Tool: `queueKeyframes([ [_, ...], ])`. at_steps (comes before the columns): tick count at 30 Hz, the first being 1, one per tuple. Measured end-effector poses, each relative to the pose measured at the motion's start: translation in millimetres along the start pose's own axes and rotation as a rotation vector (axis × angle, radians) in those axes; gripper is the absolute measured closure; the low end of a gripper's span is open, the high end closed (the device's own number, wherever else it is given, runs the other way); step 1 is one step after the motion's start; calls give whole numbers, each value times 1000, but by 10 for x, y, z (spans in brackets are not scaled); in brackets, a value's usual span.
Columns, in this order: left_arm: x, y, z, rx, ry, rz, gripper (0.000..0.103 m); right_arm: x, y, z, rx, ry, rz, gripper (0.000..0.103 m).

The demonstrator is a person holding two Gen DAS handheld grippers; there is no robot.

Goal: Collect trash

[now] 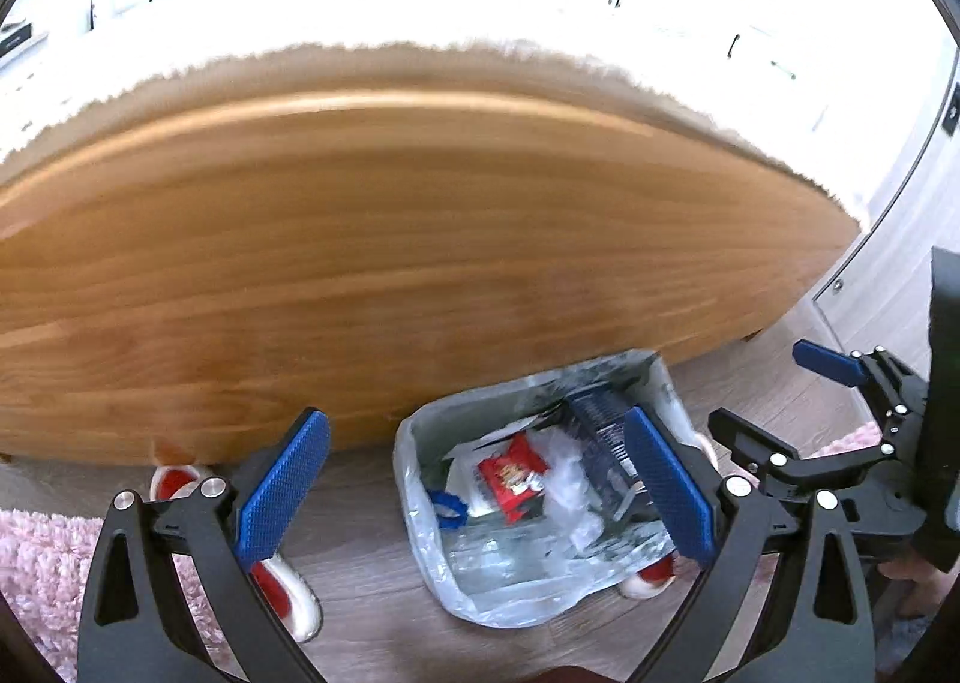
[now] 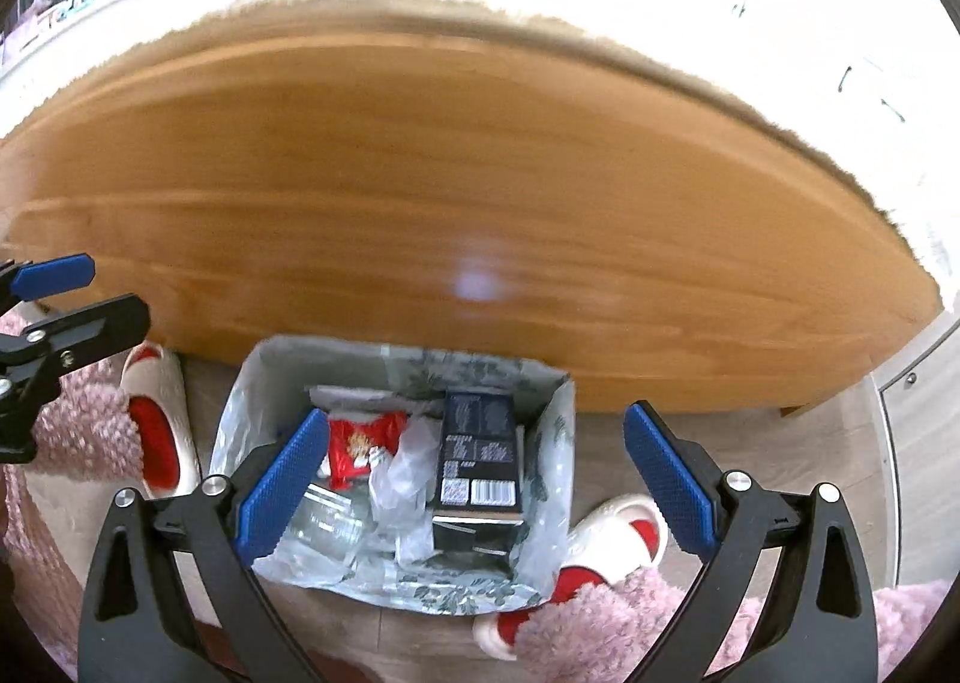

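While both our grippers, left [image 1: 477,494] and right [image 2: 474,482], hover with fingers spread wide and empty, the lined trash bin [image 2: 543,509] sits on the floor against the bed's footboard [image 2: 468,191], its mouth open for drops.

we see a grey wood-look floor [image 2: 774,443] running up to the wooden bed board [image 2: 456,191]. on it stands a bag-lined trash bin [image 2: 552,509], close against the board. red-and-white slippers [image 2: 159,431] lie on either side of the bin, one touching a fluffy pink rug [image 2: 630,617] spread over the near floor.
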State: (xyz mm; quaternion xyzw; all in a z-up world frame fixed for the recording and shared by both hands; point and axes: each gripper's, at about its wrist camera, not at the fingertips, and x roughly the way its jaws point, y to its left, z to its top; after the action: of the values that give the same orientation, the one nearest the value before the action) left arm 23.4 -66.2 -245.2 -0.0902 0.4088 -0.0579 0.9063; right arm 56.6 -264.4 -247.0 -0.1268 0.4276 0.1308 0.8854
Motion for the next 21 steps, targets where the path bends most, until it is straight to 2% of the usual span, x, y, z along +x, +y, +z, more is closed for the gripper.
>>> queueKeyframes([
  [21, -668, -90, 341, 38, -218, -80, 8, -766, -223, 318, 69, -259, -10, 9],
])
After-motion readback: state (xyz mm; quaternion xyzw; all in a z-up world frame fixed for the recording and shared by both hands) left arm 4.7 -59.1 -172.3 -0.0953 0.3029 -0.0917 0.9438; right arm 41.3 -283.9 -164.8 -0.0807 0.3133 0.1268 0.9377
